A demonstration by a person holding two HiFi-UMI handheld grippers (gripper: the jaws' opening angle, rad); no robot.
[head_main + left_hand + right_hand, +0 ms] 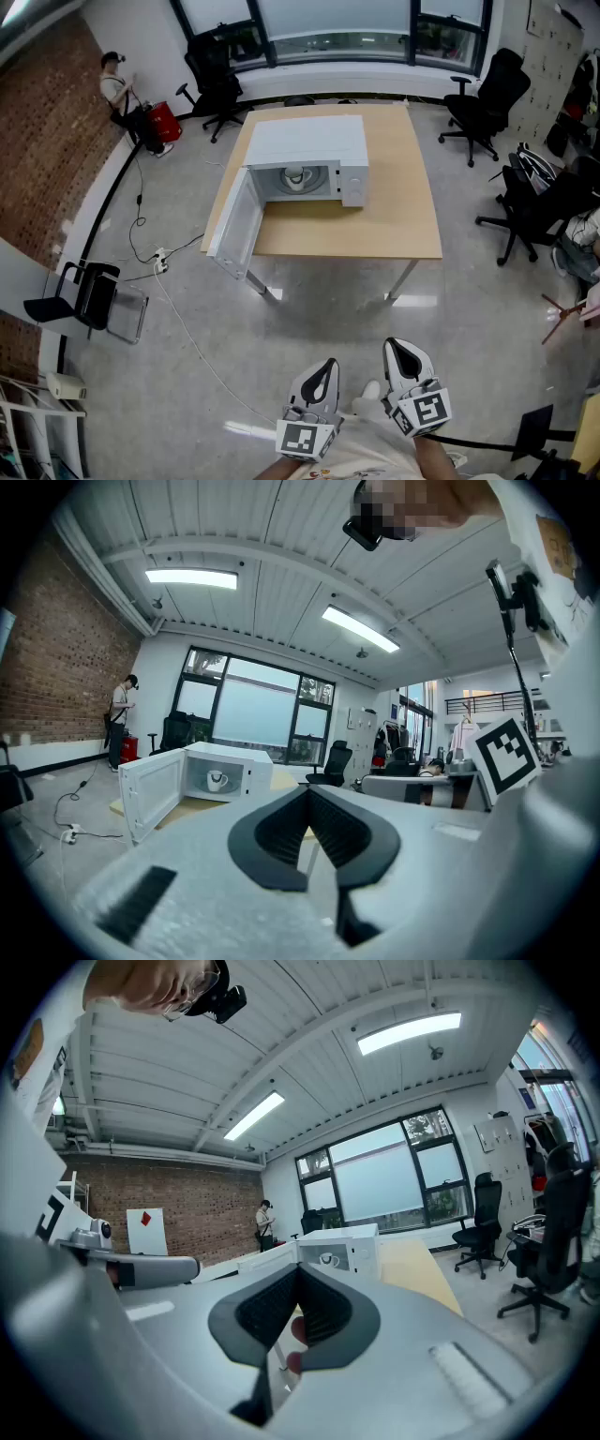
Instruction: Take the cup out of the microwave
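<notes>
Left gripper point(324, 367) and right gripper point(403, 349) at bottom centre of head view, both with jaws closed and empty. The cup point(296, 178) sits inside the open microwave point(309, 141) on the table point(412, 206), upper centre.

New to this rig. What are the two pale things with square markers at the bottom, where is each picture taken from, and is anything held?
No robot: a person holds a two-jaw gripper in each hand. The head view looks down from the person's head at the left gripper and right gripper. The other two pictures come from cameras riding on each gripper, looking along its jaws. Both pairs of jaws are closed on nothing. Some way ahead, a wooden table carries a white microwave, door open, with a white cup inside.
</notes>
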